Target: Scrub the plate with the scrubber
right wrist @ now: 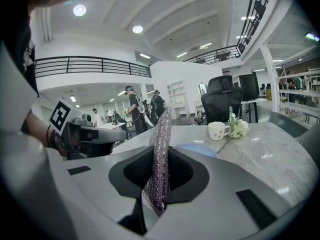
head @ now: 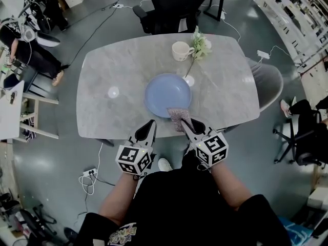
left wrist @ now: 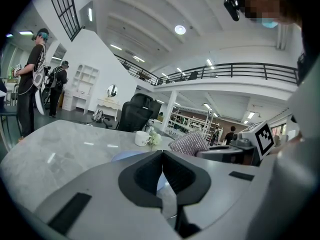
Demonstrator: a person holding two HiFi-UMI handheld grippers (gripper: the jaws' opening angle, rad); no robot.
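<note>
1. Task item. The silvery, glittering mesh scrubber [head: 179,118] is showing as a flat rectangular pad of woven metallic thread. In the right gripper view it is standing on edge [right wrist: 161,144], running upward and away between the black pads.

2. Right gripper [head: 188,125]. Its jaws are clamping the scrubber by the near end. In the head view the far end of the scrubber is overlapping the near right rim of the round pale blue plate [head: 167,95]. Whether the two are touching cannot be told.

3. Left gripper [head: 148,128]. Its jaws are pressing together with nothing between them [left wrist: 162,171]. It is hovering at the near edge of the grey marble-patterned table [head: 113,70], just left of the right gripper.

4. Plate. It is sitting near the middle of the table, with a plain, glossy surface.

5. Other items. A white mug [head: 180,50] and a white flower sprig [head: 199,44] are standing on the far side of the table, beyond the plate.

6. Markings. Each gripper is carrying a cube with black-and-white square markers [head: 211,148]. The coloured print on the person's black shirt [head: 122,233] is too small to read.
</note>
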